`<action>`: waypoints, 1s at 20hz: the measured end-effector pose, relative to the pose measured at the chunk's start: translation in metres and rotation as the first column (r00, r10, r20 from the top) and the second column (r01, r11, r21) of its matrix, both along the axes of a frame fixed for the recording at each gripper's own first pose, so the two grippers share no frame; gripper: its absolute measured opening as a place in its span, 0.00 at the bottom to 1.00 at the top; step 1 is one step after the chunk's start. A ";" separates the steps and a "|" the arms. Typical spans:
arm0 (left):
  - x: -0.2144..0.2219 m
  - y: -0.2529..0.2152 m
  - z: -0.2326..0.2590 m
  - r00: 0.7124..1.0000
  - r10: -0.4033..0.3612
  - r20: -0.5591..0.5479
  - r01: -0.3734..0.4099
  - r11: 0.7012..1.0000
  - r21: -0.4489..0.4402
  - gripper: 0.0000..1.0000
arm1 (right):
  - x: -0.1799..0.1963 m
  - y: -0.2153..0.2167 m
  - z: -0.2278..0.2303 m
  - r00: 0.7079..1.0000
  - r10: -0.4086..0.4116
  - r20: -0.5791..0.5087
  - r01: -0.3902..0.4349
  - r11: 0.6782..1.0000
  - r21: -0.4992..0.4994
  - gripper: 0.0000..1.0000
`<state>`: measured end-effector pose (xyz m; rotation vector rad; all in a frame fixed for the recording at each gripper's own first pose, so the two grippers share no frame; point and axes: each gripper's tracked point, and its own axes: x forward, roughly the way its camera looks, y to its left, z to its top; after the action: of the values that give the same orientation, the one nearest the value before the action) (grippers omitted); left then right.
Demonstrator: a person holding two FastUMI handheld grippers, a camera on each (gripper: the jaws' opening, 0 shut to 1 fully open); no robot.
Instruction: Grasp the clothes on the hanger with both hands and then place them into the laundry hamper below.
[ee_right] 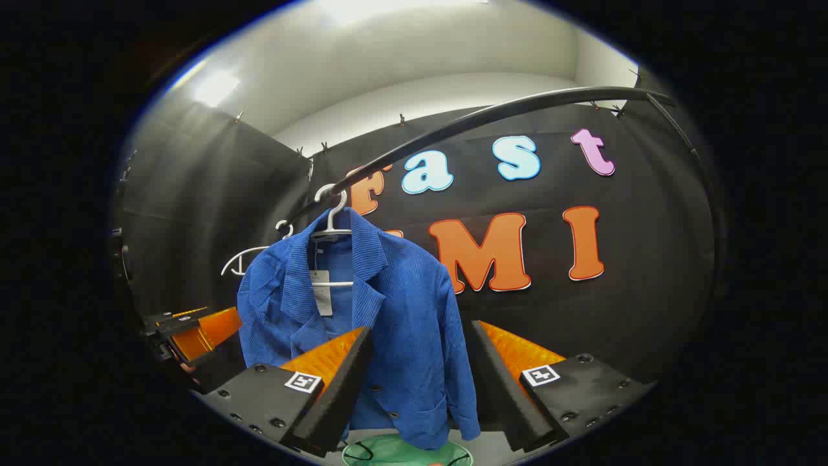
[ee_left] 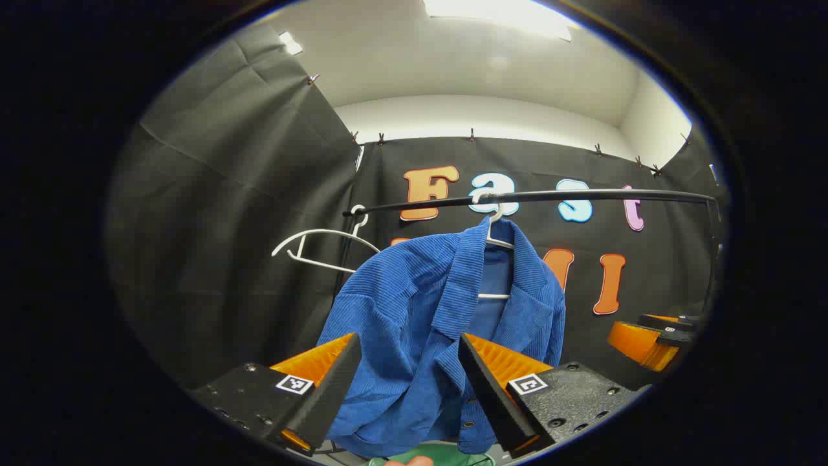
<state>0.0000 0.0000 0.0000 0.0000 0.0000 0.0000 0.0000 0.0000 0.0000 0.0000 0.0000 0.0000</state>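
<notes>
Looking along your left gripper [ee_left: 407,382] in the left gripper view, you see its two orange-and-black fingers spread wide with nothing pinched between them; the blue corduroy jacket [ee_left: 420,323] hangs in the gap beyond the tips, and whether the cloth touches either finger cannot be told. Your right gripper [ee_right: 420,382], in the right gripper view, stands the same way: fingers wide apart, holding nothing, with the jacket [ee_right: 388,310] filling the space ahead of them. Each tool also shows from the other's camera, the right one as an orange wedge at the far right edge of the left gripper view [ee_left: 650,340], the left one low at the left edge of the right gripper view [ee_right: 194,333]. The jacket is on a white hanger [ee_right: 331,223] whose hook sits over the black rail [ee_left: 550,195], its front open, collar folded out, and a pale tag [ee_right: 321,292] dangling inside at the neck. A second white hanger [ee_left: 323,243], bare, hangs on the rail just beside it toward the rail's end. Directly below the jacket's hem you can make out the green rim of the laundry hamper [ee_right: 407,453], at the bottom edge of both views.
</notes>
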 end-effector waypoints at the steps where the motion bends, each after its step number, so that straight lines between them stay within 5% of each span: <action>1: 0.000 0.000 0.000 1.000 0.001 -0.001 -0.001 1.000 0.002 0.92 | -0.001 -0.001 0.000 1.000 -0.003 0.001 0.003 1.000 -0.001 0.97; 19: -0.004 0.008 0.008 1.000 0.016 0.013 -0.017 1.000 0.015 0.92 | -0.004 0.006 -0.003 1.000 0.002 -0.005 -0.002 1.000 -0.006 0.97; 20: -0.004 0.009 0.008 1.000 0.018 0.014 -0.019 1.000 0.015 0.92 | -0.004 0.008 -0.003 1.000 0.004 -0.005 -0.004 1.000 -0.006 0.89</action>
<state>-0.0043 0.0090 0.0082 0.0149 -0.0135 0.0186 -0.0044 0.0075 -0.0035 -0.0056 0.0052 0.0041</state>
